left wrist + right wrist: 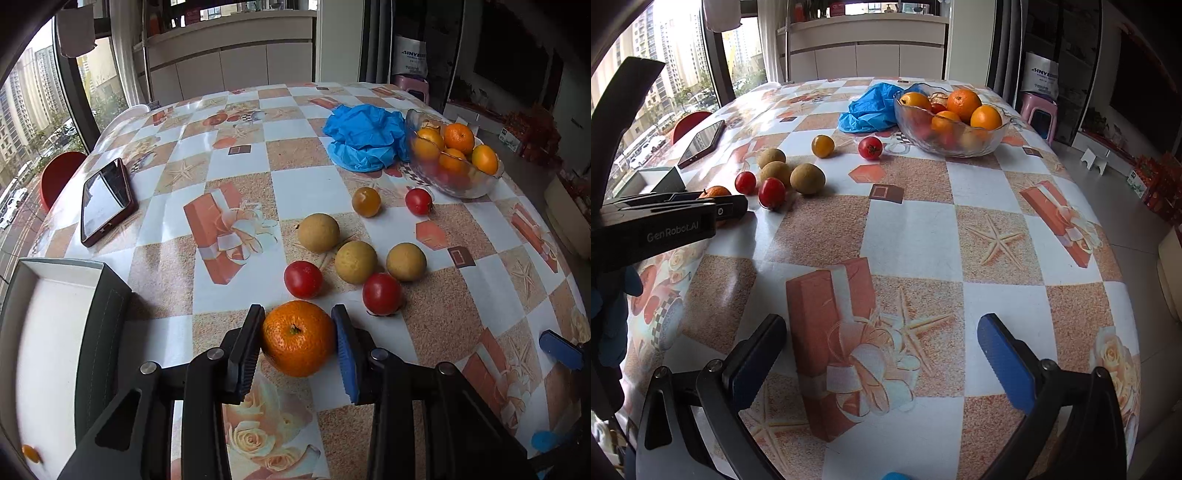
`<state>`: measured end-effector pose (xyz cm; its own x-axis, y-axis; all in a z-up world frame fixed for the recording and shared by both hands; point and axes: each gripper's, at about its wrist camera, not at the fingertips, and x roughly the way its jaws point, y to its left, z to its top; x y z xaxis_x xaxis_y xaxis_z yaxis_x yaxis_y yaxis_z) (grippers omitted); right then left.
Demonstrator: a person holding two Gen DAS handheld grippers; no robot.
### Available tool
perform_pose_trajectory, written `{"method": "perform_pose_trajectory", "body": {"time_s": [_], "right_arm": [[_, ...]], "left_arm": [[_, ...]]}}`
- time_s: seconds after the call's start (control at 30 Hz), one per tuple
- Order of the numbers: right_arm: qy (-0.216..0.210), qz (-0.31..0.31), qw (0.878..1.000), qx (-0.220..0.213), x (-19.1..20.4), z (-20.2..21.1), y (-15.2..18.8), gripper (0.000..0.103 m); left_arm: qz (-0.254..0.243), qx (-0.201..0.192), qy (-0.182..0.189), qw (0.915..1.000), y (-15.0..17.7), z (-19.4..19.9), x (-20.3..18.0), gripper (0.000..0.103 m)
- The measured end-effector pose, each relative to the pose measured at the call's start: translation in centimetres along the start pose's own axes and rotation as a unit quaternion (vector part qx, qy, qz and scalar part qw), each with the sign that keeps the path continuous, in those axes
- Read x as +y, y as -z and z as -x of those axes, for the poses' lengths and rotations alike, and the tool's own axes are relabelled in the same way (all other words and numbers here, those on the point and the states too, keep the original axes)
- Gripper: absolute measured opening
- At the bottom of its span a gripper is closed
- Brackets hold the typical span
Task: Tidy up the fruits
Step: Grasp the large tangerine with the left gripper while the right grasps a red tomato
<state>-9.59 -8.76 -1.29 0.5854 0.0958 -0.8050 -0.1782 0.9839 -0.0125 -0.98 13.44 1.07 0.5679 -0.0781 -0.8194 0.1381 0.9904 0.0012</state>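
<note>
Left gripper (298,341) low centre of the left wrist view, jaws pinching the orange mandarin (298,338): black pad on its left flank, blue pad on its right, both touching the peel. Mandarin sits on the tabletop (306,184), stem end up.

Just above it in the same view: two red tomatoes (303,279) and (382,294), then three tan round fruits (318,232) in a loose cluster, touching or nearly so. Further up, a yellow-orange tomato (366,201) and a third red tomato (418,201), apart from each other.

Glass bowl (458,184) upper right, holding several oranges. Crumpled blue plastic bag (364,136) just left of the bowl, touching it.

Dark box with white inside (55,314) at the lower left edge; one small orange fruit (31,453) at its bottom corner, blurred. Tablet in a dark red case (107,201) lies flat left of centre.

Right gripper (882,354) bottom of the right wrist view, jaws spread wide, nothing between them, only patterned cloth below. Same view shows the left gripper from the side at the left edge, mandarin mostly hidden behind it. A blue-gloved hand (611,317) at far left.
</note>
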Motion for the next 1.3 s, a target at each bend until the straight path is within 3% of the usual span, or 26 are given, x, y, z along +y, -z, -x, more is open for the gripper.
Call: {"method": "perform_pose_trajectory", "body": {"time_s": [0.13,0.37,0.5,0.7,0.77,0.87,1.07,1.3], "right_arm": [[-0.008,-0.007,1.000,0.018,-0.4,-0.7,-1.4,0.103],[-0.054,-0.114,0.992,0.013,-3.3,-3.0,-6.4,0.100],[-0.044,-0.118,0.992,0.005,-3.1,-4.9,-9.1,0.084],[-0.023,-0.071,0.997,-0.013,-0.5,-6.9,-11.4,0.071],[-0.015,-0.065,0.998,-0.018,0.1,-7.3,-11.9,0.063],[-0.009,-0.053,0.998,-0.022,0.6,-7.5,-12.4,0.023],[-0.042,-0.078,0.996,-0.033,-0.4,-5.9,-11.3,0.023],[-0.081,-0.097,0.992,-0.029,-1.6,-1.6,-6.9,0.023]], "left_arm": [[-0.004,-0.013,-0.005,0.9999,1.8,1.1,1.0,0.039],[0.010,-0.021,0.001,0.9997,3.8,2.3,2.3,0.039],[0.010,-0.024,0.000,0.9997,4.1,2.4,2.3,0.039],[0.013,-0.028,0.006,0.9995,4.2,2.4,2.5,0.039],[0.014,-0.028,0.008,0.9995,4.2,2.4,2.6,0.039],[0.018,-0.028,0.012,0.9994,4.2,2.5,2.7,0.039],[0.021,-0.031,0.017,0.9992,4.3,2.5,2.9,0.039],[0.027,-0.031,0.016,0.9990,4.7,2.8,2.9,0.039]]}}
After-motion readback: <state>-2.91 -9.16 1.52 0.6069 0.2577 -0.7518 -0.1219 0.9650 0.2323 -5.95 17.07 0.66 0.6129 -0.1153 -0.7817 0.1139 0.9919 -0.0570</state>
